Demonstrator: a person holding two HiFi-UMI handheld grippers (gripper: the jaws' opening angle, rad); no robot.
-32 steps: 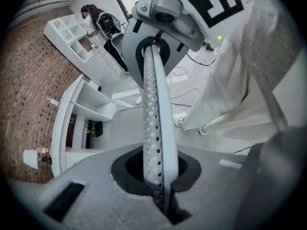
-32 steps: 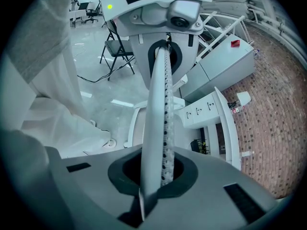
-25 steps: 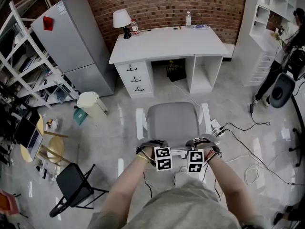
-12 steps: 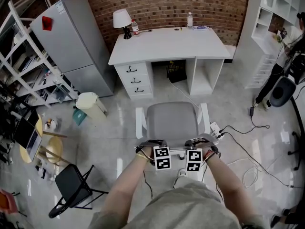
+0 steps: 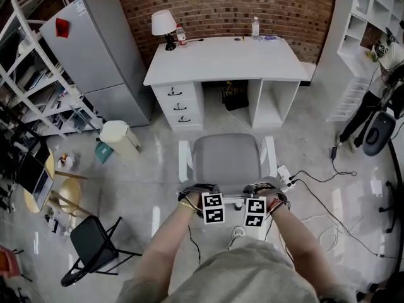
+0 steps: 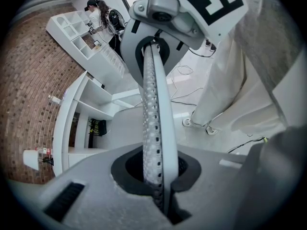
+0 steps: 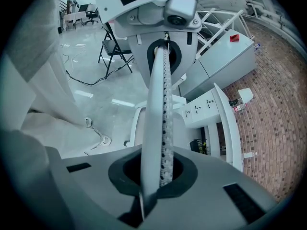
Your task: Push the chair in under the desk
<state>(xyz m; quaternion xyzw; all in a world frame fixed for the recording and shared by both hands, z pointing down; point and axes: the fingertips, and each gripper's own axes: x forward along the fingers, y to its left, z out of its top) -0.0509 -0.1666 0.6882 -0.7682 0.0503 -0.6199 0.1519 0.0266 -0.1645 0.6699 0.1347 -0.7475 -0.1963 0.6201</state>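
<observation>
Before the white desk (image 5: pixel 224 57), left tongs (image 6: pixel 154 176) and right tongs (image 7: pixel 160 174) clamp the thin perforated back of the grey chair (image 5: pixel 227 160)

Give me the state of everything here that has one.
Chair, upright, out in front of the desk, not under it.
Left tongs, shut on the chair's backrest.
Right tongs, shut on the chair's backrest.
Desk drawers, closed.
Fridge, doors closed.
Folding chair, unfolded, standing.
</observation>
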